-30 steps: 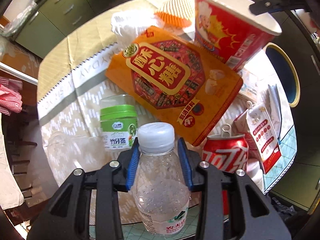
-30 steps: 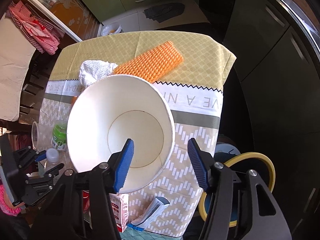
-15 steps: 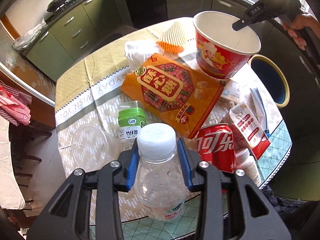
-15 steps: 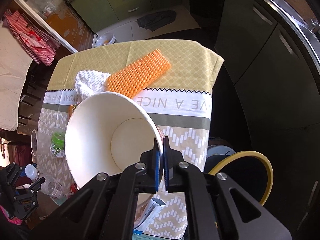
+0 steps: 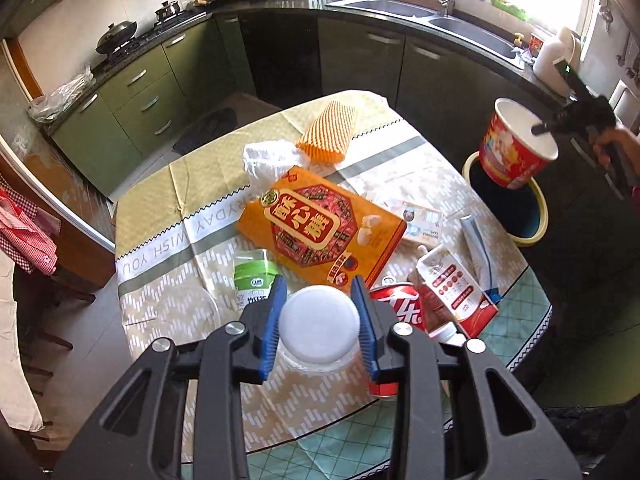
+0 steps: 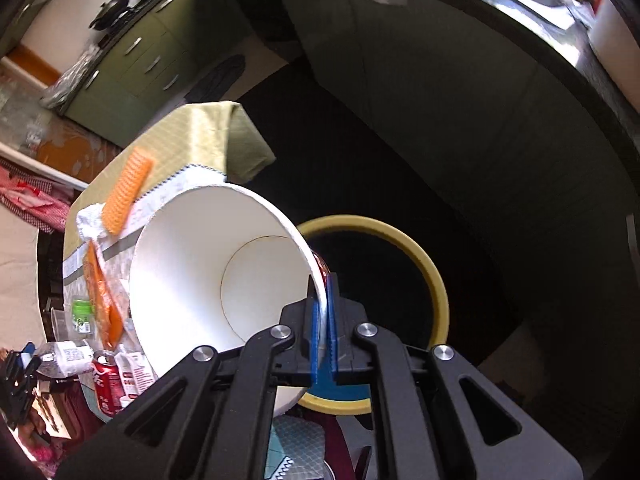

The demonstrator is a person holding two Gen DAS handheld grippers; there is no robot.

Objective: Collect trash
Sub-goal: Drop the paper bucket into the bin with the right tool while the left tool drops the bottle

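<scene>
**Both jaws loaded, cup now over the bin**

Jaws on my right gripper [image 6: 322,328] are pressed together on the rim wall of the big paper noodle cup [image 6: 224,280], one pad inside and one outside. A second ago those jaws were spread around the rim over the desk; half a second ago they closed; now the cup hangs off the desk edge, tilted, above the yellow-rimmed bin [image 6: 432,276] on the floor. From the left wrist view I see the same thing: the cup [image 5: 516,148] sits in the air over the bin [image 5: 536,216], clear of the desk [image 5: 160,216]. I judge the first piece of trash is about ready to drop.

Working down in size, the orange snack box [image 5: 320,228] lies flat mid-desk, with the orange mesh sleeve [image 5: 328,132] and crumpled white wrap [image 5: 264,156] beyond it, all untouched. Nearer me, the red-and-white pouch [image 5: 452,288], the cola can [image 5: 396,304] and the green-lidded jar [image 5: 254,276] remain on the desk.

My left gripper [image 5: 318,320] pinches the clear water bottle [image 5: 318,320] just under its white cap, and it has lifted well above the desk since a second ago, so I now look nearly straight down onto the cap. I judge it goes to the bin next, once the right side lets go and clears out.
</scene>
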